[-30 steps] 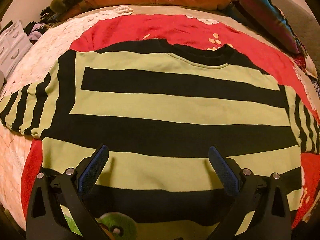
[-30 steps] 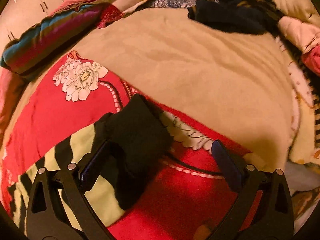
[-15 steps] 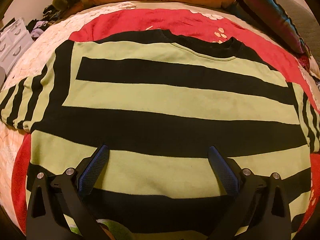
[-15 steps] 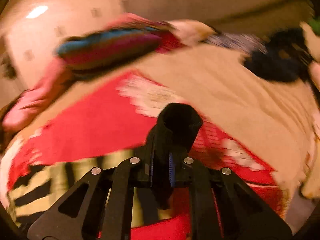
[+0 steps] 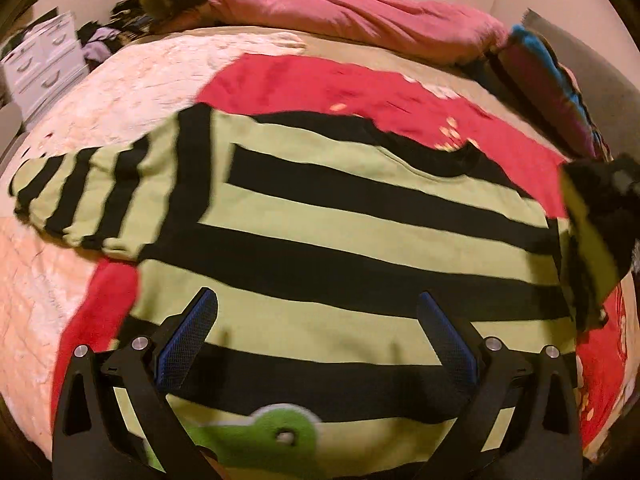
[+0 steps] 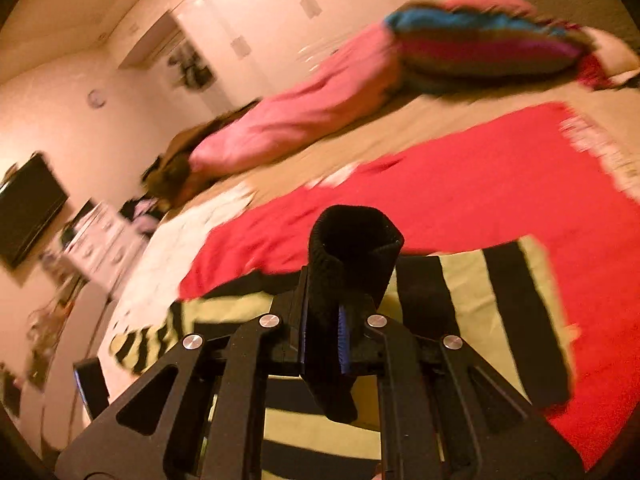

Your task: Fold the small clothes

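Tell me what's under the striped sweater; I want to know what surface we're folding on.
The striped sweater lies on a red blanket, itself over a cream bedspread. Whatever lies beneath the sweater's middle is covered.

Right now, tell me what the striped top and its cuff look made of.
Striped top: soft matte knit, likely cotton fleece; it lies limp, no sheen. Black cuff, pinched in the right gripper: ribbed knit, fine ridges around its open mouth. Fibre is uncertain.
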A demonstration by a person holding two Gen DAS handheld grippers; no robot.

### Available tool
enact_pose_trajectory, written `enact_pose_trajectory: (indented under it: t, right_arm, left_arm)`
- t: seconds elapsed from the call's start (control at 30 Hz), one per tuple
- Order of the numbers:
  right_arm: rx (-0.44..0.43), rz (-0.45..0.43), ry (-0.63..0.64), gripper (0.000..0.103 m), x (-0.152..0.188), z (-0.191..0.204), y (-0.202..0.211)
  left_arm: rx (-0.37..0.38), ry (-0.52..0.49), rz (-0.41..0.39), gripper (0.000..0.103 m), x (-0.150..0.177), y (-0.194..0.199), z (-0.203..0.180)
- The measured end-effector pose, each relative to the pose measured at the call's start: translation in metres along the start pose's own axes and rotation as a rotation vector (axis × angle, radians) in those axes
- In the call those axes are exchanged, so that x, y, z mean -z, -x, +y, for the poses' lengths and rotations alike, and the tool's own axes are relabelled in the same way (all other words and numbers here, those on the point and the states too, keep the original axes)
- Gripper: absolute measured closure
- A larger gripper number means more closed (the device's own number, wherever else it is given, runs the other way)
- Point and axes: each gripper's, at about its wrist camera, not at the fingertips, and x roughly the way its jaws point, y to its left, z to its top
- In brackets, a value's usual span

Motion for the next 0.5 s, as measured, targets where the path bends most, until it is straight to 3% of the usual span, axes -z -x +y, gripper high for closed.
enact_pose_trajectory:
  t: [0.1,0.2,0.27,0.37,0.5]
  right_arm:
    - [-0.029,0.075,0.056,0.096,0.021,0.027,-0.034]
    - [-0.043,0.143,0.087,0.087,0.038,0.034,-0.060]
    - [-0.084,0.179,0.051,0.065,0.045,0.030,-0.069]
    - [-0.129,0.172,0.063,0.042,0.041,0.026,-0.063]
    - [-0.081,0.125,0.068,0.032,0.030,0.014,-0.042]
  left_arm:
    - [-0.014,0.039,-0.001,0.004,-0.004,0.003,0.019]
    - [-0.002,0.069,0.007,0.004,-0.004,0.003,0.028]
    - [0.006,0.077,0.010,0.004,-0.003,0.002,0.030]
    - [0.020,0.076,0.022,0.004,-0.002,0.000,0.024]
    - [0.086,0.072,0.025,0.004,-0.007,0.000,0.007]
